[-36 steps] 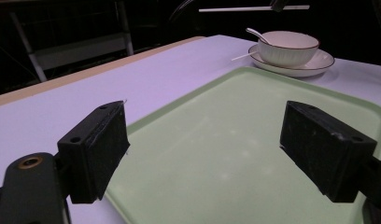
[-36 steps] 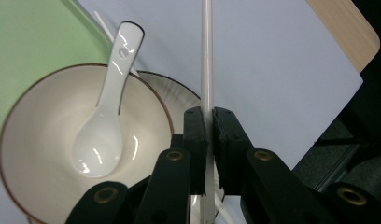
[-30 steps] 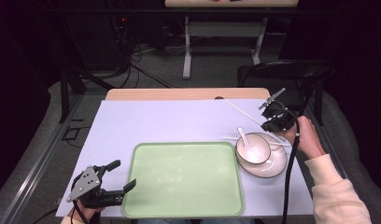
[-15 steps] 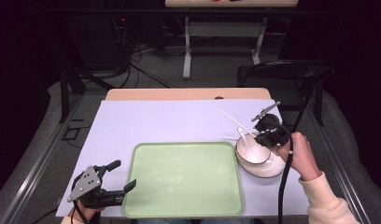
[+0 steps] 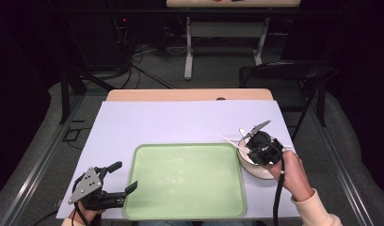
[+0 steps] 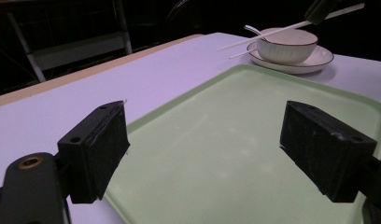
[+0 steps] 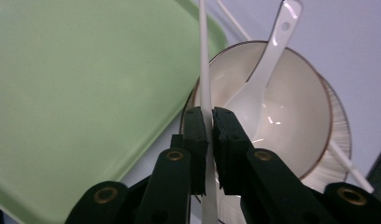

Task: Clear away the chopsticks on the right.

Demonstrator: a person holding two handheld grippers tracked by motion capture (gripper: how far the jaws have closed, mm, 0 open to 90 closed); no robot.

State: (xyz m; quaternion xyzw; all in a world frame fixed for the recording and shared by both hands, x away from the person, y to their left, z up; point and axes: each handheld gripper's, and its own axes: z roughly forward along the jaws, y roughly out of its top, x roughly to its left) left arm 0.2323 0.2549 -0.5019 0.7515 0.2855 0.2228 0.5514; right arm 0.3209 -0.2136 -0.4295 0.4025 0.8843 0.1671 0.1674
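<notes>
My right gripper [image 5: 257,147] hovers over a white bowl [image 5: 245,155] that stands on a plate [image 5: 260,175] to the right of the green tray [image 5: 185,181]. In the right gripper view its jaws are shut on a white chopstick [image 7: 205,70], with the gripper [image 7: 207,114] just above the bowl's [image 7: 296,116] rim. A white spoon [image 7: 265,70] lies in the bowl. A second chopstick [image 7: 231,19] lies past the bowl. My left gripper [image 5: 124,176] rests open at the tray's near left corner, and the tray [image 6: 235,140] lies between its jaws, gripper [image 6: 212,144].
A lilac mat [image 5: 180,122] covers the table, with a wooden strip [image 5: 190,95] at the far edge. A dark folding chair [image 5: 289,75] stands beyond the right corner. The bowl [image 6: 287,44] and the held chopstick [image 6: 272,32] appear far off in the left gripper view.
My right gripper has carried the chopstick nearer and to the left, from beyond the plate to over the bowl. The left gripper has stayed put.
</notes>
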